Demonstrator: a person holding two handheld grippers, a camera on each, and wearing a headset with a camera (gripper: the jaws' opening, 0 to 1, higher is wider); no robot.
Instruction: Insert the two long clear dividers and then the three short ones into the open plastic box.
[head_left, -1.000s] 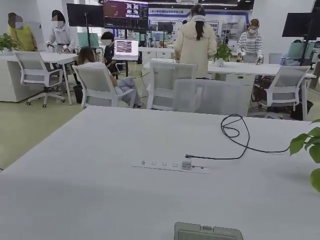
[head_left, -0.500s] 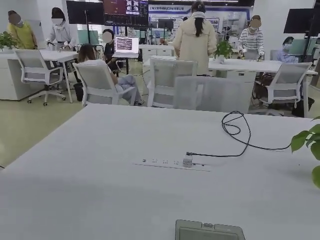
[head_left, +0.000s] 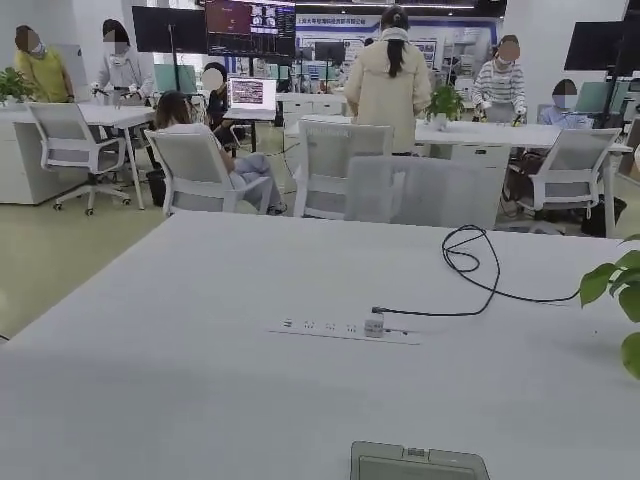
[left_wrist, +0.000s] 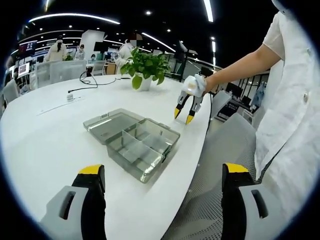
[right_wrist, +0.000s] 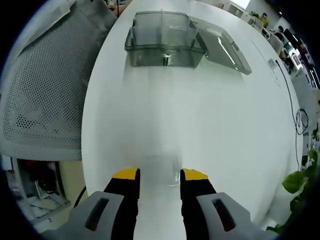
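The clear plastic box (left_wrist: 142, 145) stands near the table's edge with its lid (left_wrist: 107, 122) folded flat beside it, and clear inner walls split it into compartments. My left gripper (left_wrist: 163, 169) is short of the box, jaws wide open and empty. My right gripper (left_wrist: 183, 116) hangs over the table edge beyond the box, held by a hand. In the right gripper view the box (right_wrist: 162, 40) lies far ahead, and a faint clear divider (right_wrist: 159, 167) spans the narrow gap between my right gripper's (right_wrist: 159, 174) fingertips. The lid's edge (head_left: 418, 462) shows at the bottom of the head view.
A power strip (head_left: 345, 328) with a plugged black cable (head_left: 470, 265) lies mid-table. A potted plant (left_wrist: 145, 67) stands on the table beyond the box. A mesh chair (right_wrist: 45, 95) stands by the table edge. Several people and chairs are behind.
Nothing on the table has moved. The head camera has drifted slightly and people in the background have shifted.
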